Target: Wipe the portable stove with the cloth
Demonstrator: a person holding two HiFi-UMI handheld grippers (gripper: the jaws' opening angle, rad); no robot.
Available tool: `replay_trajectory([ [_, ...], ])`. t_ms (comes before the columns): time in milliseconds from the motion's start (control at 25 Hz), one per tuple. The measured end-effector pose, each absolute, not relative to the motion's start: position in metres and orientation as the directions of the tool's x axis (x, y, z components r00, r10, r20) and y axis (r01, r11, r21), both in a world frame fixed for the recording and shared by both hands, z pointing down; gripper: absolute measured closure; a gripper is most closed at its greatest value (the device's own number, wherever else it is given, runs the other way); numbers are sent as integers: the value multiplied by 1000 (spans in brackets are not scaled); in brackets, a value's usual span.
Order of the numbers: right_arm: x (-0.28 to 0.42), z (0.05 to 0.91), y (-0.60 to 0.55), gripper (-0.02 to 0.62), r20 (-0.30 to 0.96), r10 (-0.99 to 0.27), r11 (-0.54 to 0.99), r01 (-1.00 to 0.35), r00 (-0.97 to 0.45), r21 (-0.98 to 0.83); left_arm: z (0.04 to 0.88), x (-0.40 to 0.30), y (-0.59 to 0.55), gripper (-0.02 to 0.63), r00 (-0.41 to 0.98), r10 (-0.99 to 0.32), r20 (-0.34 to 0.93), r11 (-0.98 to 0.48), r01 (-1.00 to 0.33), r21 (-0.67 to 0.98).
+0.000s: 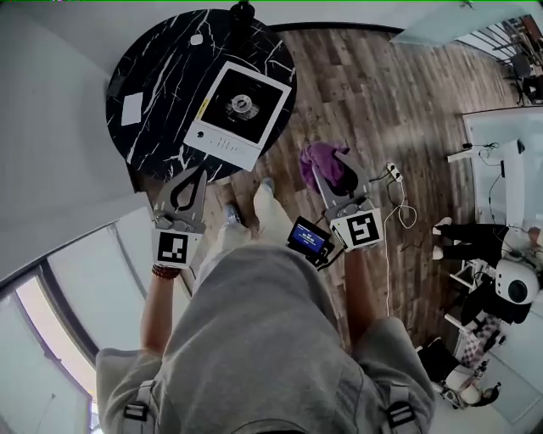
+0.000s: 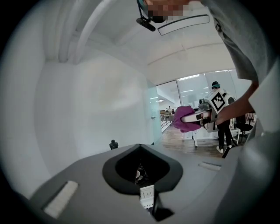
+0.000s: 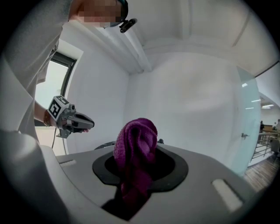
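Note:
The white portable stove [image 1: 237, 114] with its black burner sits on a round black marble table [image 1: 161, 76]. My left gripper [image 1: 200, 172] is shut and empty, hovering at the table's near edge just short of the stove. In the left gripper view part of the stove [image 2: 146, 192] shows through the gap behind the shut left gripper [image 2: 140, 145]. My right gripper [image 1: 339, 174] is over the wooden floor to the right of the table, shut on a bunched purple cloth [image 1: 322, 161]. The cloth [image 3: 135, 151] hangs between the jaws in the right gripper view.
A white card [image 1: 131, 108], a small white piece [image 1: 197, 39] and a dark object [image 1: 242, 10] also lie on the table. A cable with a plug strip [image 1: 394, 174] runs over the floor at right. White desks [image 1: 501, 144] stand at far right.

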State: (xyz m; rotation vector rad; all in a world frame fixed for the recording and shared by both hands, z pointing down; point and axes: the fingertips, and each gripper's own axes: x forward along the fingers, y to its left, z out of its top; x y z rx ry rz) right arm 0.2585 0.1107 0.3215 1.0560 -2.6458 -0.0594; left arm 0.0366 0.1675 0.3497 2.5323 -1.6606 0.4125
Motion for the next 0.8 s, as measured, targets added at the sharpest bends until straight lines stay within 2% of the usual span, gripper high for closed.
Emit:
replay_trajectory([
  [200,254,387,52,457,337,-643,754,-646,-688,120,412,32,117,598,448,-818,360,-485,-874,-14],
  [480,238,476,-43,457,426,-537,821,-568,-728,64,484,4,59,575,321,-759,567,-425,-904,-57],
  [640,230,528,-73,457,521,-457,864,-500,-722,64,526,-8,44,557,304,-702,644,-447,-892,-66],
  [720,227,554,-81,457,567,-429,872,-487,-703,56,553,-10,41,533,336,-656,676,-501,-864,-56],
  [800,223,573,-82,457,601,-404,875,-482,-690,34,576,-11,41,480,359,-600,715,-540,-841,-30],
])
